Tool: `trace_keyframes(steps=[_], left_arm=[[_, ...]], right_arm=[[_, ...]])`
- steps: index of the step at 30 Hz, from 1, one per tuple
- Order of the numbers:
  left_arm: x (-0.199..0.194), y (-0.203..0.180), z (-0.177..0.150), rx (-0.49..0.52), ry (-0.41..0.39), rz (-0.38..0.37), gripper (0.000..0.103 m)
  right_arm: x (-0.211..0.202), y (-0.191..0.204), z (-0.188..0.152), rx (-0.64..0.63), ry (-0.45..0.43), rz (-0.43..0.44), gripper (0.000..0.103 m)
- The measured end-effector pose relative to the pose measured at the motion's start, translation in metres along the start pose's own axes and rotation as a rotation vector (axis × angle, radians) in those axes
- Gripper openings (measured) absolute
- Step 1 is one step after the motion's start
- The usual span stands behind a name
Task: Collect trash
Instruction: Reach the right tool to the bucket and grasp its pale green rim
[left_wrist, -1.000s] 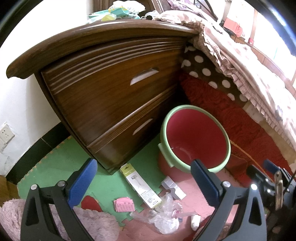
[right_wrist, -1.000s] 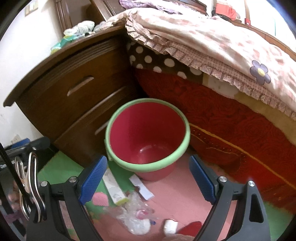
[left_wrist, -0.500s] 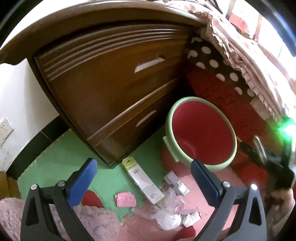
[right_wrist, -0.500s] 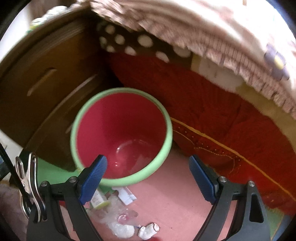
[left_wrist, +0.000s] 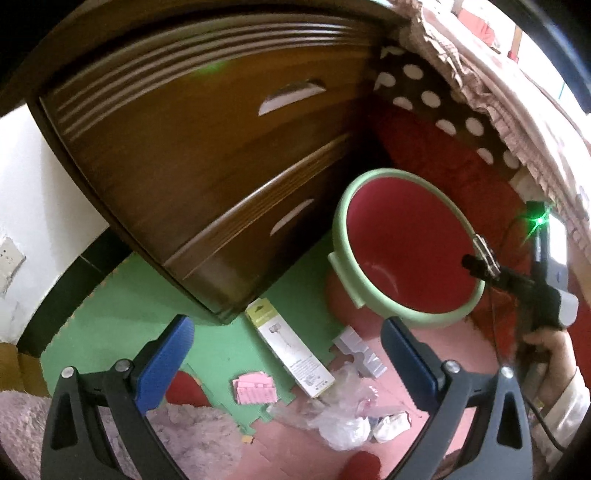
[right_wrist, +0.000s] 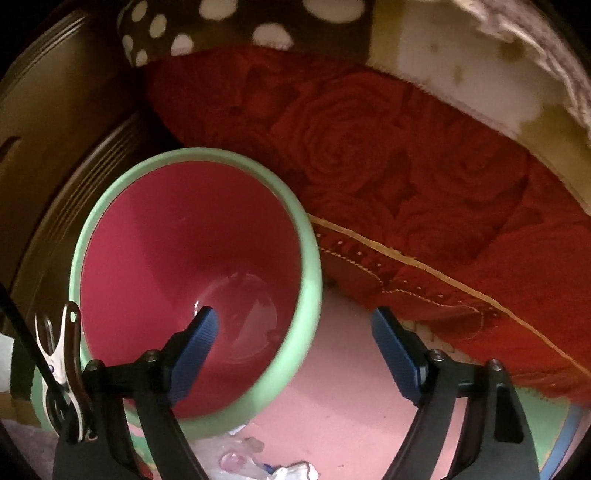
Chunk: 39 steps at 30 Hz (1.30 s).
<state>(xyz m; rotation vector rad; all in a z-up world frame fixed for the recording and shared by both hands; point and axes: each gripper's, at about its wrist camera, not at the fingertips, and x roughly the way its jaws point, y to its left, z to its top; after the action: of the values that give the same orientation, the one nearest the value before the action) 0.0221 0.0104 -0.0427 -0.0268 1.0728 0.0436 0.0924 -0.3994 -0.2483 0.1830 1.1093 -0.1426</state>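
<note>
The left gripper (left_wrist: 284, 354) is hanging with its jaws apart and nothing between them, over floor litter only its view is showing: a flat box (left_wrist: 291, 350), pink paper (left_wrist: 255, 386) and crumpled plastic (left_wrist: 340, 417) beside the bin (left_wrist: 406, 317). The right gripper (right_wrist: 295, 347) is straddling the bin's green rim (right_wrist: 310, 258), its jaws wide, having just been closing slightly, clamping nothing, one finger (right_wrist: 195, 343) inside the red bowl.

Ahead of the jaws stands a dark wooden dresser (left_wrist: 207, 155) with two drawers. Below them lies a green and pink foam floor mat (left_wrist: 110, 325) (puzzle edges). Right is the bed (left_wrist: 491, 110), with a red rose blanket (right_wrist: 424, 162).
</note>
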Motion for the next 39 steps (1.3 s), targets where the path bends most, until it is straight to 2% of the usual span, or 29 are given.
trace_keyframes(steps=[1,3,4,8,19,22,24,30,32,35,39], left_arm=[[0.001,-0.001,0.000,-0.001,0.006,0.000,0.103],[0.003,-0.004,0.000,0.007,0.013,0.005,0.103],[0.004,-0.006,-0.001,0.015,0.014,0.010,0.103],[0.005,-0.008,-0.001,0.036,0.022,0.035,0.103],[0.000,-0.012,0.006,0.024,0.012,0.075,0.103],[0.002,-0.013,0.005,0.011,0.031,0.073,0.103],[0.004,-0.015,0.003,0.012,0.041,0.080,0.103],[0.017,-0.021,-0.007,0.053,0.084,0.102,0.102],[0.023,-0.021,-0.011,0.056,0.104,0.101,0.102],[0.032,-0.019,-0.015,0.044,0.129,0.101,0.102],[0.050,-0.016,-0.023,0.013,0.162,0.098,0.096]], right_arm=[[0.002,0.002,0.001,-0.006,0.005,-0.001,0.085],[0.006,0.006,0.003,-0.013,0.012,0.001,0.066],[0.010,0.008,0.004,-0.021,0.018,-0.005,0.063],[0.024,0.011,0.006,-0.007,0.061,0.009,0.060],[0.051,0.008,0.017,0.054,0.136,0.018,0.039],[0.055,0.004,0.016,0.055,0.142,0.016,0.032],[0.056,-0.001,0.016,0.052,0.156,0.013,0.023],[0.062,-0.001,0.017,0.065,0.171,0.033,0.022],[0.060,-0.002,0.008,0.068,0.174,0.037,0.022],[0.058,-0.006,-0.002,0.074,0.194,0.007,0.021],[0.049,-0.009,-0.005,0.137,0.228,0.028,0.019]])
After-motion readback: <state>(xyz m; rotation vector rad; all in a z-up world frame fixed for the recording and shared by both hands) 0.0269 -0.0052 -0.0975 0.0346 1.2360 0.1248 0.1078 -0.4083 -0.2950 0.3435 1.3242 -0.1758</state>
